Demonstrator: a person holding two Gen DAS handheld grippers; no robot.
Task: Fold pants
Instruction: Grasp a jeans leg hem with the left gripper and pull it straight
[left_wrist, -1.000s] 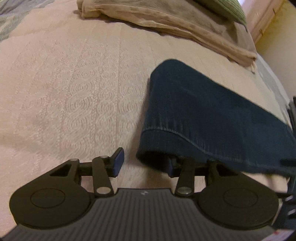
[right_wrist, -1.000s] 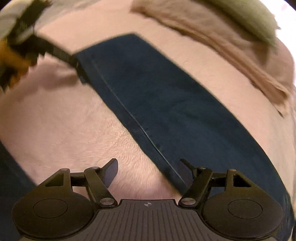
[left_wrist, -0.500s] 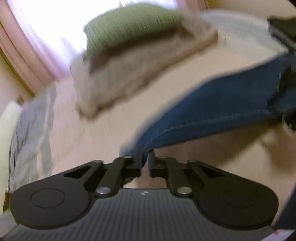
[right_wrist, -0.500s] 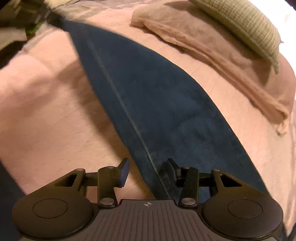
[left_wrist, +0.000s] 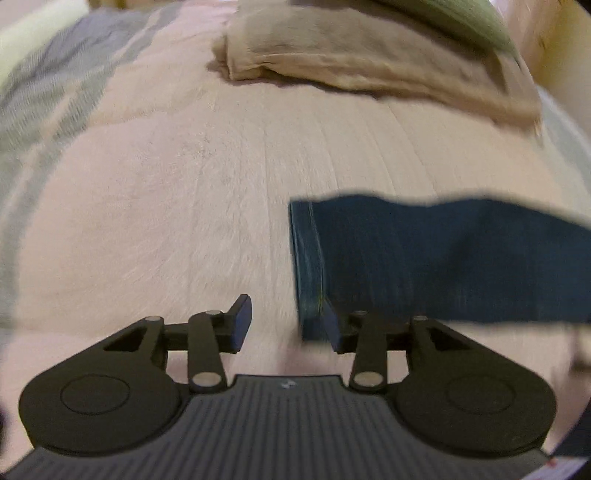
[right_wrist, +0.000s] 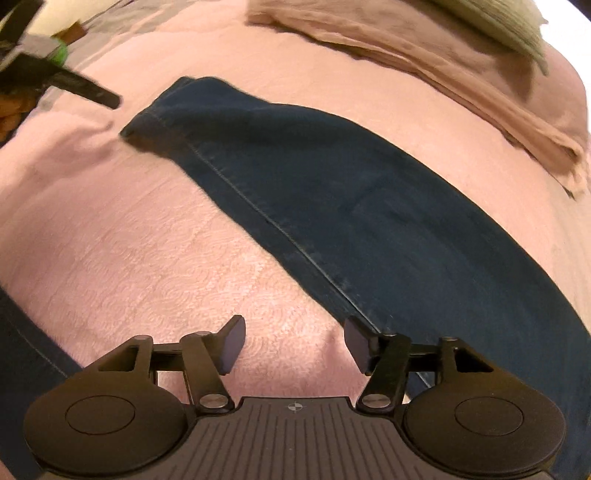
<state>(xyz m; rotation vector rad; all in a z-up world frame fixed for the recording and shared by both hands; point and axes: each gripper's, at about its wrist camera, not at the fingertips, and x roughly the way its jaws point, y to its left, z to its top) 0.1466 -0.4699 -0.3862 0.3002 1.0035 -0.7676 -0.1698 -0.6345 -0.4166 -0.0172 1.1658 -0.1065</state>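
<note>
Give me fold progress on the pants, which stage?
Done: one dark blue pant leg lies stretched flat across the pink bedspread. In hand: nothing; left tongs and right tongs are both open, beside the fabric's edge. Left: no cross-fold visible, and the hem is not brought over.

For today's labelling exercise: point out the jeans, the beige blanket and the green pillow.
jeans (right_wrist: 369, 206): right wrist view, middle of the leg.
beige blanket (left_wrist: 332, 62): left wrist view, folded front edge.
green pillow (right_wrist: 498, 18): right wrist view, ribbed top.
</note>
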